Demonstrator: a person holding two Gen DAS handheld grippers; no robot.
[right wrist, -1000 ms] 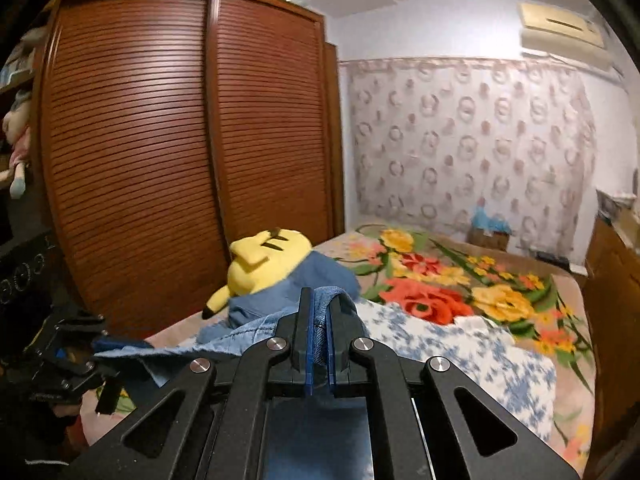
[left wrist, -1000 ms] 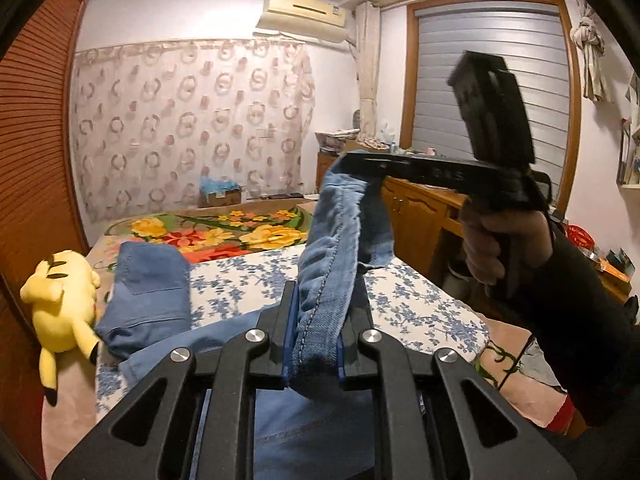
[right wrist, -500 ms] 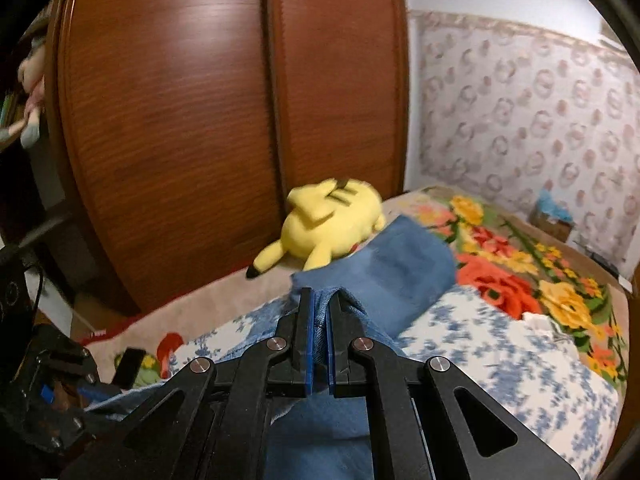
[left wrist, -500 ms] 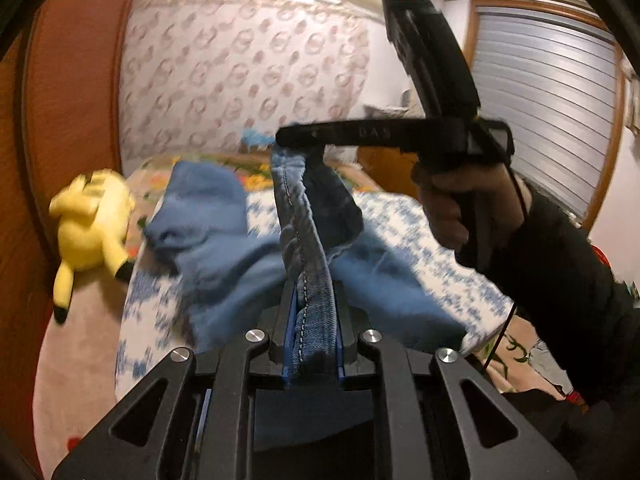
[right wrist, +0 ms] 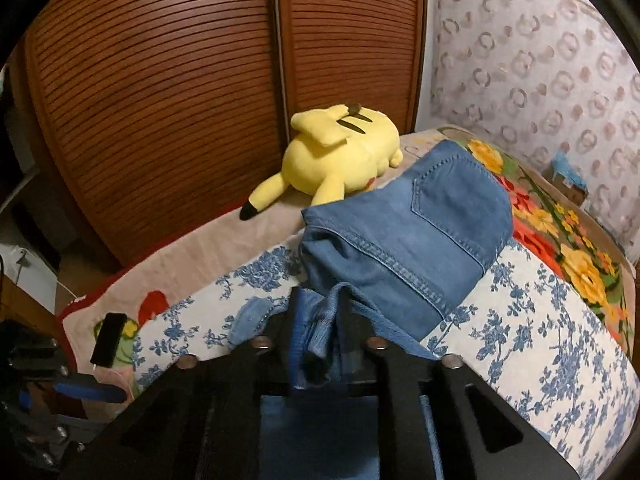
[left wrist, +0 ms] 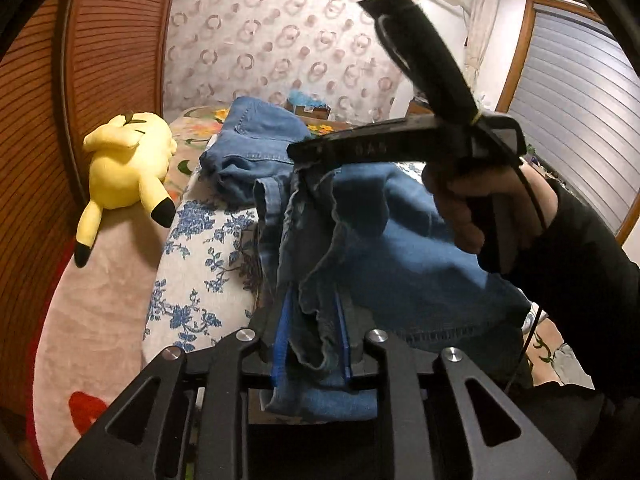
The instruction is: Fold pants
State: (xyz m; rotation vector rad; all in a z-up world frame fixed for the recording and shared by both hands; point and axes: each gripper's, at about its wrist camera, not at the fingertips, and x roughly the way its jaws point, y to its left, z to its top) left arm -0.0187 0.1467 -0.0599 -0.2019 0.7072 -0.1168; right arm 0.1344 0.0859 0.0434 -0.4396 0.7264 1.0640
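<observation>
Blue denim pants point(left wrist: 408, 248) lie partly folded on the bed, their back-pocket end point(right wrist: 424, 216) toward the plush toy. My left gripper point(left wrist: 314, 320) has its jaws parted, with a frayed hem of the pants loose between the fingers. My right gripper point(right wrist: 318, 320) also has its jaws apart, with a bunched fold of denim between them; in the left wrist view it point(left wrist: 316, 152) hovers over the pants, held by a hand in a black sleeve.
A yellow plush toy point(right wrist: 340, 156) lies beside the pants near the brown slatted wardrobe point(right wrist: 160, 92). The bed point(right wrist: 532, 332) has a blue floral sheet and a bright flowered blanket point(right wrist: 560, 240). A dark phone point(right wrist: 108, 340) lies at the bed's near left corner.
Both grippers have come down toward the bed, and their jaws have opened from a tight pinch on the denim. The pant leg has dropped onto the rest of the pants.
</observation>
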